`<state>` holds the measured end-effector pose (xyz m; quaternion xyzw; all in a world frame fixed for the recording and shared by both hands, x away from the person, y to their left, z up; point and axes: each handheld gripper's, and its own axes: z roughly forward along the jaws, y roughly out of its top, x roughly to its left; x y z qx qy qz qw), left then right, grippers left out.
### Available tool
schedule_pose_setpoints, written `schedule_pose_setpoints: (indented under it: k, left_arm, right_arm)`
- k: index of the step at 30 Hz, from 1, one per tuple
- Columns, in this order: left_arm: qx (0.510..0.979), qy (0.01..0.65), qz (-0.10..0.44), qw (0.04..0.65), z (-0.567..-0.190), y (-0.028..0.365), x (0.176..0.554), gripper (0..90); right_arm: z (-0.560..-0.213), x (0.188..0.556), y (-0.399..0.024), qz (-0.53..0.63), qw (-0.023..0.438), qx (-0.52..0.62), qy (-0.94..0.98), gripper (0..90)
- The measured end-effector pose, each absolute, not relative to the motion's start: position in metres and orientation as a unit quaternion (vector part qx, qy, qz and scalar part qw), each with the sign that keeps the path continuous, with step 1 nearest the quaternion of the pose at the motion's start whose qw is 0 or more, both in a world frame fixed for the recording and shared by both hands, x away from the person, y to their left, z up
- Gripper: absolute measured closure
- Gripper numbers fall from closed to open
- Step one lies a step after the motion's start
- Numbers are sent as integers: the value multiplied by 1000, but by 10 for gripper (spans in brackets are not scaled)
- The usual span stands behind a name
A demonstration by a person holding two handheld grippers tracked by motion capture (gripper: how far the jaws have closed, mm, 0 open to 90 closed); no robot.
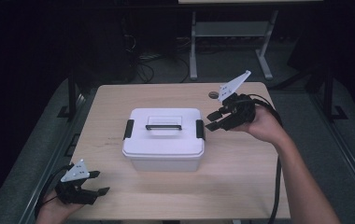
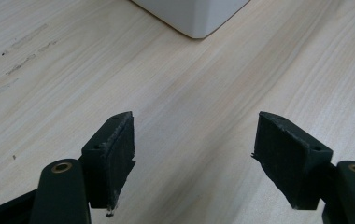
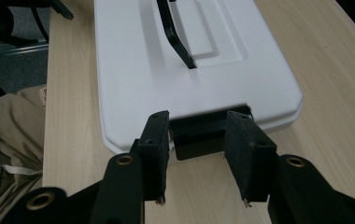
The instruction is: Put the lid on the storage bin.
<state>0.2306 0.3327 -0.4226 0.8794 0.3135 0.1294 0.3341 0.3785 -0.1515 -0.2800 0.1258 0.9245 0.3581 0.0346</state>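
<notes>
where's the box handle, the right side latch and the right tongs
box handle (image 1: 163, 126): high view, middle of the black bar on the lid
right side latch (image 3: 202, 135): right gripper view, black clip face between the tips
right tongs (image 1: 213, 121): high view, midway between the fingertips

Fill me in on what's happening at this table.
A person holds tongs in each hand at a wooden table with a white lidded box in the middle. The right tongs are at the box's end, jaws apart on either side of the black latch, apparently not yet squeezing it. The left tongs rest open near the table's front corner, short of the box. The lid is on.
</notes>
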Motion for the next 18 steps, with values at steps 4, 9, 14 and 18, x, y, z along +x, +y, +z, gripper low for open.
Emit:
schedule_pose_setpoints:
  k: [4,9,14,18]
  left_arm:
    - [880,313,130,332,-423,332,231,287]
    - [881,314,129,330,-424,332,231,287]
    - [881,314,129,329,-424,332,231,287]
    - [881,315,128,330,-424,332,231,287]
  right_arm:
    - [-284,378,-156,358,31,132,924,585]
    - [-290,376,-163,356,30,141,923,575]
    - [-295,374,-170,357,30,148,922,556]
    - [-297,373,-174,357,30,156,920,521]
